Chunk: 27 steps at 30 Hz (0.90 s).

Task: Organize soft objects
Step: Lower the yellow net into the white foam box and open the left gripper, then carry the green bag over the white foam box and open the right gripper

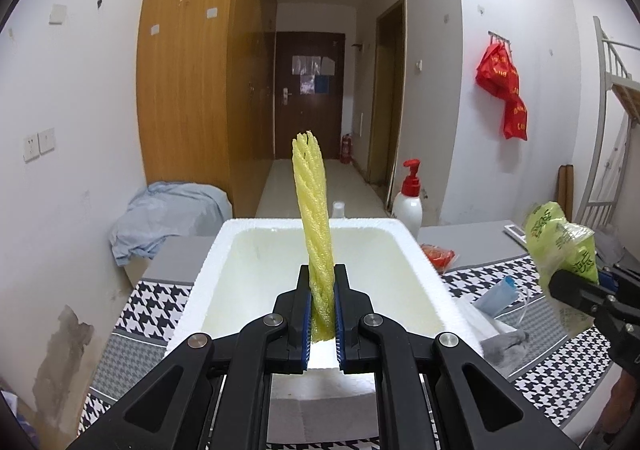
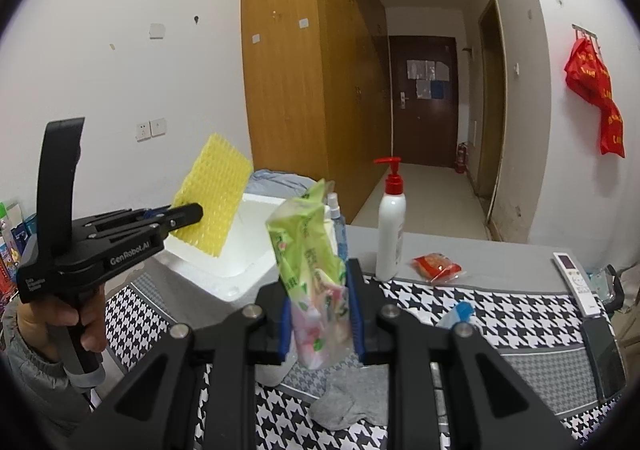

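My left gripper [image 1: 322, 302] is pinching a yellow foam net [image 1: 314, 217] between its blue pads, which are pressed nearly together on the thin, flattened mesh. The net stands upright out of the jaws, edge-on to the left wrist camera, and hangs over the open white foam box [image 1: 416, 250]. From the right wrist view I see the same gripper side-on: it points toward the box and tilts slightly downward, with the person's left hand [image 2: 60, 326] wrapped around the handle below it and a grey sleeve [image 2: 28, 366] at the wrist. There the net shows its broad face, held by its lower edge above the box's near corner.

My right gripper [image 2: 320, 314] is clamped on a green tissue pack [image 2: 308, 262], its jaws set apart only as far as the soft pack's width. The pack rises tilted from between the pads, crumpled at the top, and is held in the air just right of the box, above the houndstooth cloth [image 2: 500, 314] on the table [image 2: 480, 250]. In the left wrist view this gripper enters from the right edge, aimed toward the box.

A grey sock [image 2: 344, 406] lies on the cloth below the right gripper, and a white pump bottle [image 2: 390, 234] stands behind the box.
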Available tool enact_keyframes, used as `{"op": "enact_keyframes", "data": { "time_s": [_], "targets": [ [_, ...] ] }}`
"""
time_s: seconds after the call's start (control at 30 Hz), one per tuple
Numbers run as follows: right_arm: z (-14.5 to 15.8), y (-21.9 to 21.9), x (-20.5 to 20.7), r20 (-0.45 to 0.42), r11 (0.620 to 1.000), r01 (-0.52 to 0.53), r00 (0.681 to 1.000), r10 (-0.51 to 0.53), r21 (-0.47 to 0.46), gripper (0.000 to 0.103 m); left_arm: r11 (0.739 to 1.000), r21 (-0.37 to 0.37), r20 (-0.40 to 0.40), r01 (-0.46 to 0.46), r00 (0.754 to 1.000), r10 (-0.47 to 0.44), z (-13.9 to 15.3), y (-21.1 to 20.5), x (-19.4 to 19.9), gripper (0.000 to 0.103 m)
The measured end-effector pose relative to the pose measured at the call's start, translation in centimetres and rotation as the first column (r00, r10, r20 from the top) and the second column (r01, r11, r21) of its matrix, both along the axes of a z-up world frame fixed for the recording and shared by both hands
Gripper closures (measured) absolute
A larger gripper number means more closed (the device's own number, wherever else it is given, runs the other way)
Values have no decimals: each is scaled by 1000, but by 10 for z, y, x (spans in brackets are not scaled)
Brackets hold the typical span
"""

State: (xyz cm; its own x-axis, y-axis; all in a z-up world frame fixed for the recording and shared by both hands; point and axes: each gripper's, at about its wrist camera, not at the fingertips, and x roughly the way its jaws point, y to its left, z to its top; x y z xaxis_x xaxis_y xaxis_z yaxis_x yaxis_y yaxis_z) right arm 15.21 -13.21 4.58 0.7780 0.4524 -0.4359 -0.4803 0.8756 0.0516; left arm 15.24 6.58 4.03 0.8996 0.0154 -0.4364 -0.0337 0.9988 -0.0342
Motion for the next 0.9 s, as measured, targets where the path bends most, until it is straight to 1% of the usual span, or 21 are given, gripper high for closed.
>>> {"op": "enact_keyframes", "data": {
  "time_s": [0.23, 0.3, 0.33, 0.37, 0.43, 0.47, 0.53, 0.57, 0.63, 0.77, 0.9],
  "targets": [
    [-2, 4, 7, -21, 1000, 17, 1000, -18, -11, 76, 1000, 9, -21, 4, 1000, -4, -6, 3, 6, 92],
    [-3, 5, 9, -24, 1000, 20, 999, -21, -14, 76, 1000, 16, -24, 3, 1000, -3, -6, 4, 7, 77],
    [-3, 7, 8, -25, 1000, 22, 999, -22, -16, 76, 1000, 20, -20, 0, 1000, 1, -7, 5, 7, 56],
    [-2, 8, 9, -26, 1000, 24, 999, -24, -15, 76, 1000, 23, -12, -5, 1000, 5, -6, 5, 5, 40],
    [-2, 8, 10, -27, 1000, 26, 999, -27, -15, 76, 999, 37, 7, -14, 1000, 14, -5, 3, 0, 28],
    [-2, 9, 11, -27, 999, 30, 999, -30, -17, 76, 999, 39, 14, -14, 1000, 14, -5, 4, -1, 19],
    [-3, 9, 12, -31, 999, 33, 999, -33, -17, 76, 999, 29, 33, -17, 999, 17, -4, 6, -5, 7],
    [-4, 10, 12, -33, 999, 35, 999, -35, -19, 76, 1000, 22, 42, -19, 999, 18, -3, 8, -7, 4],
    [-4, 12, 13, -34, 999, 37, 999, -38, -20, 76, 1000, 18, 56, -23, 998, 22, -2, 11, -10, 2],
    [-3, 18, 14, -36, 999, 36, 999, -37, -24, 76, 998, 29, 59, -51, 997, 49, -2, 18, -14, 1],
    [0, 25, 15, -33, 999, 28, 999, -29, -36, 76, 998, 22, 60, -60, 996, 59, -1, 27, -20, 1]
  ]
}}
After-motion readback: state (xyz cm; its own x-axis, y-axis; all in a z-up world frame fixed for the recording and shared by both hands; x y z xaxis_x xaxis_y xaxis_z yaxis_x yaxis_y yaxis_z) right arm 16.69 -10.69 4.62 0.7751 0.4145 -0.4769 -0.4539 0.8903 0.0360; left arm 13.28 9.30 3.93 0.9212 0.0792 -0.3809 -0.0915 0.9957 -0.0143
